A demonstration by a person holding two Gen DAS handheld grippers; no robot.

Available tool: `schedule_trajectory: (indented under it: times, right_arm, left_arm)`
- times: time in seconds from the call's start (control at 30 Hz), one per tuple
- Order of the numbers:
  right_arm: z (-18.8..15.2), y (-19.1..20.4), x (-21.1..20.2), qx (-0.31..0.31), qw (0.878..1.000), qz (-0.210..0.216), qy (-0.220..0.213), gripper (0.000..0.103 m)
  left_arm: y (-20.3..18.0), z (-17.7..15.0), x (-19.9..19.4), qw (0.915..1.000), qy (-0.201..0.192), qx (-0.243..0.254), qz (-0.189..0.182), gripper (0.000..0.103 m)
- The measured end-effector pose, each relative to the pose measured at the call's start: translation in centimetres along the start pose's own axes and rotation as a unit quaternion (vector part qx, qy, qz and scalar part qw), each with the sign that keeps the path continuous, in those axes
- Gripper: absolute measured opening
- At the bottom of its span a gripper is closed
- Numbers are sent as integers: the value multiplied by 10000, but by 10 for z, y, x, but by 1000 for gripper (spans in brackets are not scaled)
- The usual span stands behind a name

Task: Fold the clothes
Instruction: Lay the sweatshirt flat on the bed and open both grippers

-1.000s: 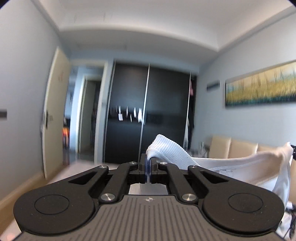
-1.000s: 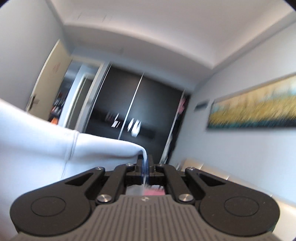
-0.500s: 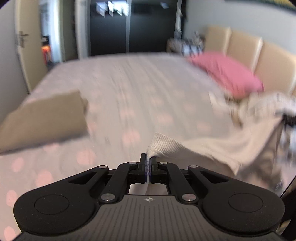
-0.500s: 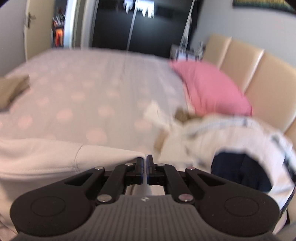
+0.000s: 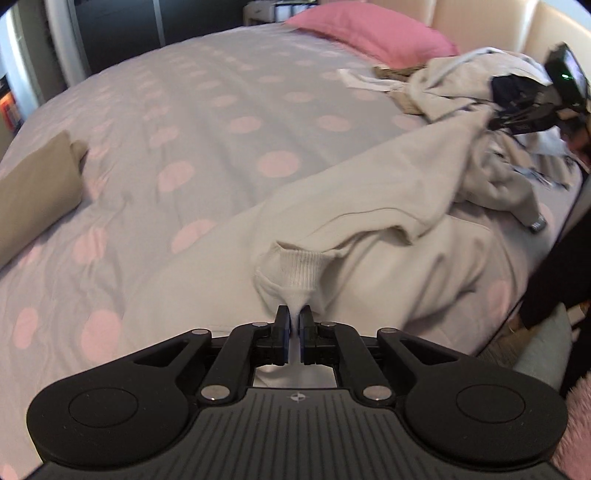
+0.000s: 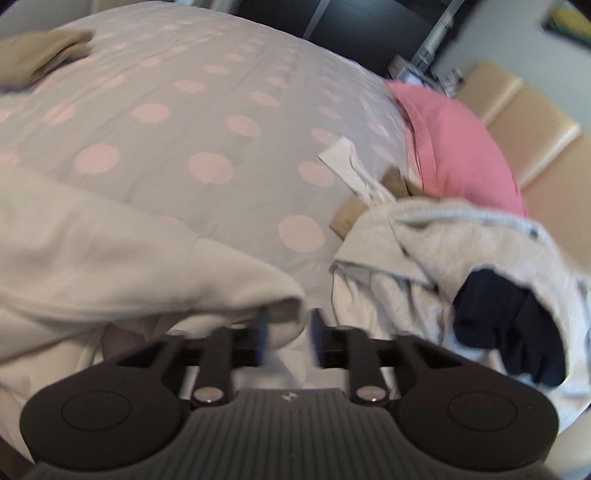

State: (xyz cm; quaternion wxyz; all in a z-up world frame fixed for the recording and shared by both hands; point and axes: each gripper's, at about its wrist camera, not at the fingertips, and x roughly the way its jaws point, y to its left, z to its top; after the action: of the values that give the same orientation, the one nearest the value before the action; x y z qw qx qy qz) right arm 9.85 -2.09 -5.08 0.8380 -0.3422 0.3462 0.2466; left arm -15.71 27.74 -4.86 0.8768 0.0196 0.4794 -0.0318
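We count one cream sweatshirt [image 5: 388, 206] on the bed [image 5: 207, 122], one pink pillow [image 5: 369, 33], one clothes pile [image 6: 461, 258]. Left gripper [image 5: 294, 317] pinches its ribbed cuff [image 5: 295, 273], jaws barely parting; right gripper [image 6: 288, 325] jaws have just been opening, fabric loose between.

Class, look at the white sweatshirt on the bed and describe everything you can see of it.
The white sweatshirt is a soft, thick cream-white knit with ribbed cuffs. It lies spread and rumpled on the spotted bed cover, a sleeve folded across its body. The left gripper pinches one cuff, jaws just starting to part. The right gripper has just been opening, its jaws now wide, the other sleeve end loose between them. Its far side meets the clothes pile.
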Motion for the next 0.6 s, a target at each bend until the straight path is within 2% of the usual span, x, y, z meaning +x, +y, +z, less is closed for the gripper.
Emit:
schedule_trajectory:
  times: [0.07,0.17,0.23,0.37,0.47,0.6]
  right_arm:
    - [0,13,-15,-505,9986,-73,-165,51]
    - [-6,39,-38,-1315,9900,-41,-518,53]
    - [-11,56,-47,-1702,9828,181,-695,54]
    - [-16,89,-51,-2329,9663,514,-965,54]
    - [-17,107,-44,-2546,9591,622,-1065,54]
    - [-19,119,-36,-2582,9551,800,-1217,54]
  left_arm:
    - [-5,0,-4,9999,-37,154,7,19]
    - [-8,-3,-15,9993,-64,356,18,23]
    - [-8,-5,-22,9989,-37,461,90,26]
    - [-1,-5,-25,9954,122,732,612,28]
    - [5,-4,-20,9897,244,1058,931,28]
    - [10,-4,-1,9779,517,1634,1196,28]
